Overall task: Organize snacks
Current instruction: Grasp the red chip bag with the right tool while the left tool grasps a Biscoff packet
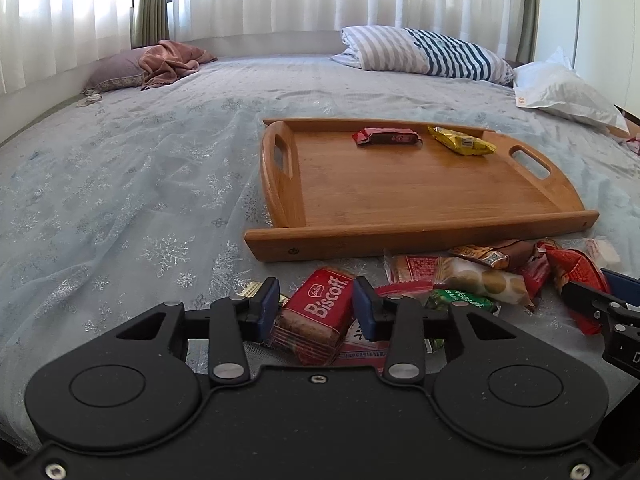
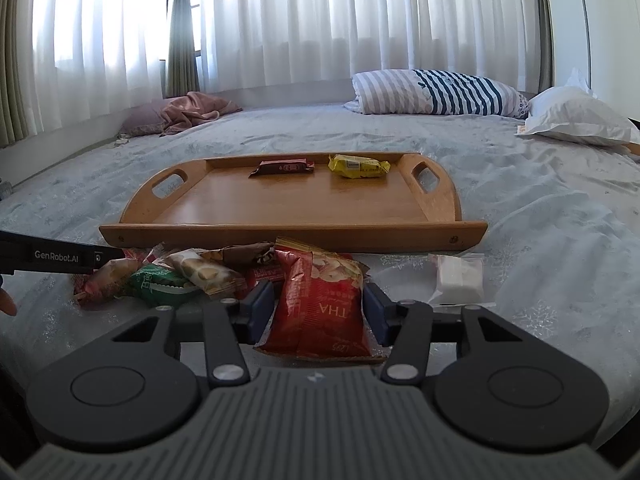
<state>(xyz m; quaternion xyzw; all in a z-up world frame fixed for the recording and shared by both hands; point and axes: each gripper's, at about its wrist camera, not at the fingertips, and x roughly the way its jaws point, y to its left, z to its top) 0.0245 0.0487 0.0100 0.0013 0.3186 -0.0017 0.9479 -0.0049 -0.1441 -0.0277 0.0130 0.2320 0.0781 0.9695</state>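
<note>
Bed [image 1: 120, 184]: carrying everything.
Tray [image 1: 420, 236]: holding two snacks already.
Pile [image 2: 192, 276]: lying just before the tray.
Left tongs [image 1: 316, 304]: I'm gripping the biscuit packet [image 1: 320, 312].
Right tongs [image 2: 318, 308]: I'm gripping the red bag [image 2: 320, 304].
Next: I'm judging both need lifting onto the tray.

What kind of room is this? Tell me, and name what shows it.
Very likely a bedroom. The snacks and wooden tray sit on a bed with a snowflake-patterned bedspread; a striped pillow and a white pillow lie at its far side, and sheer curtains cover the window behind.
</note>
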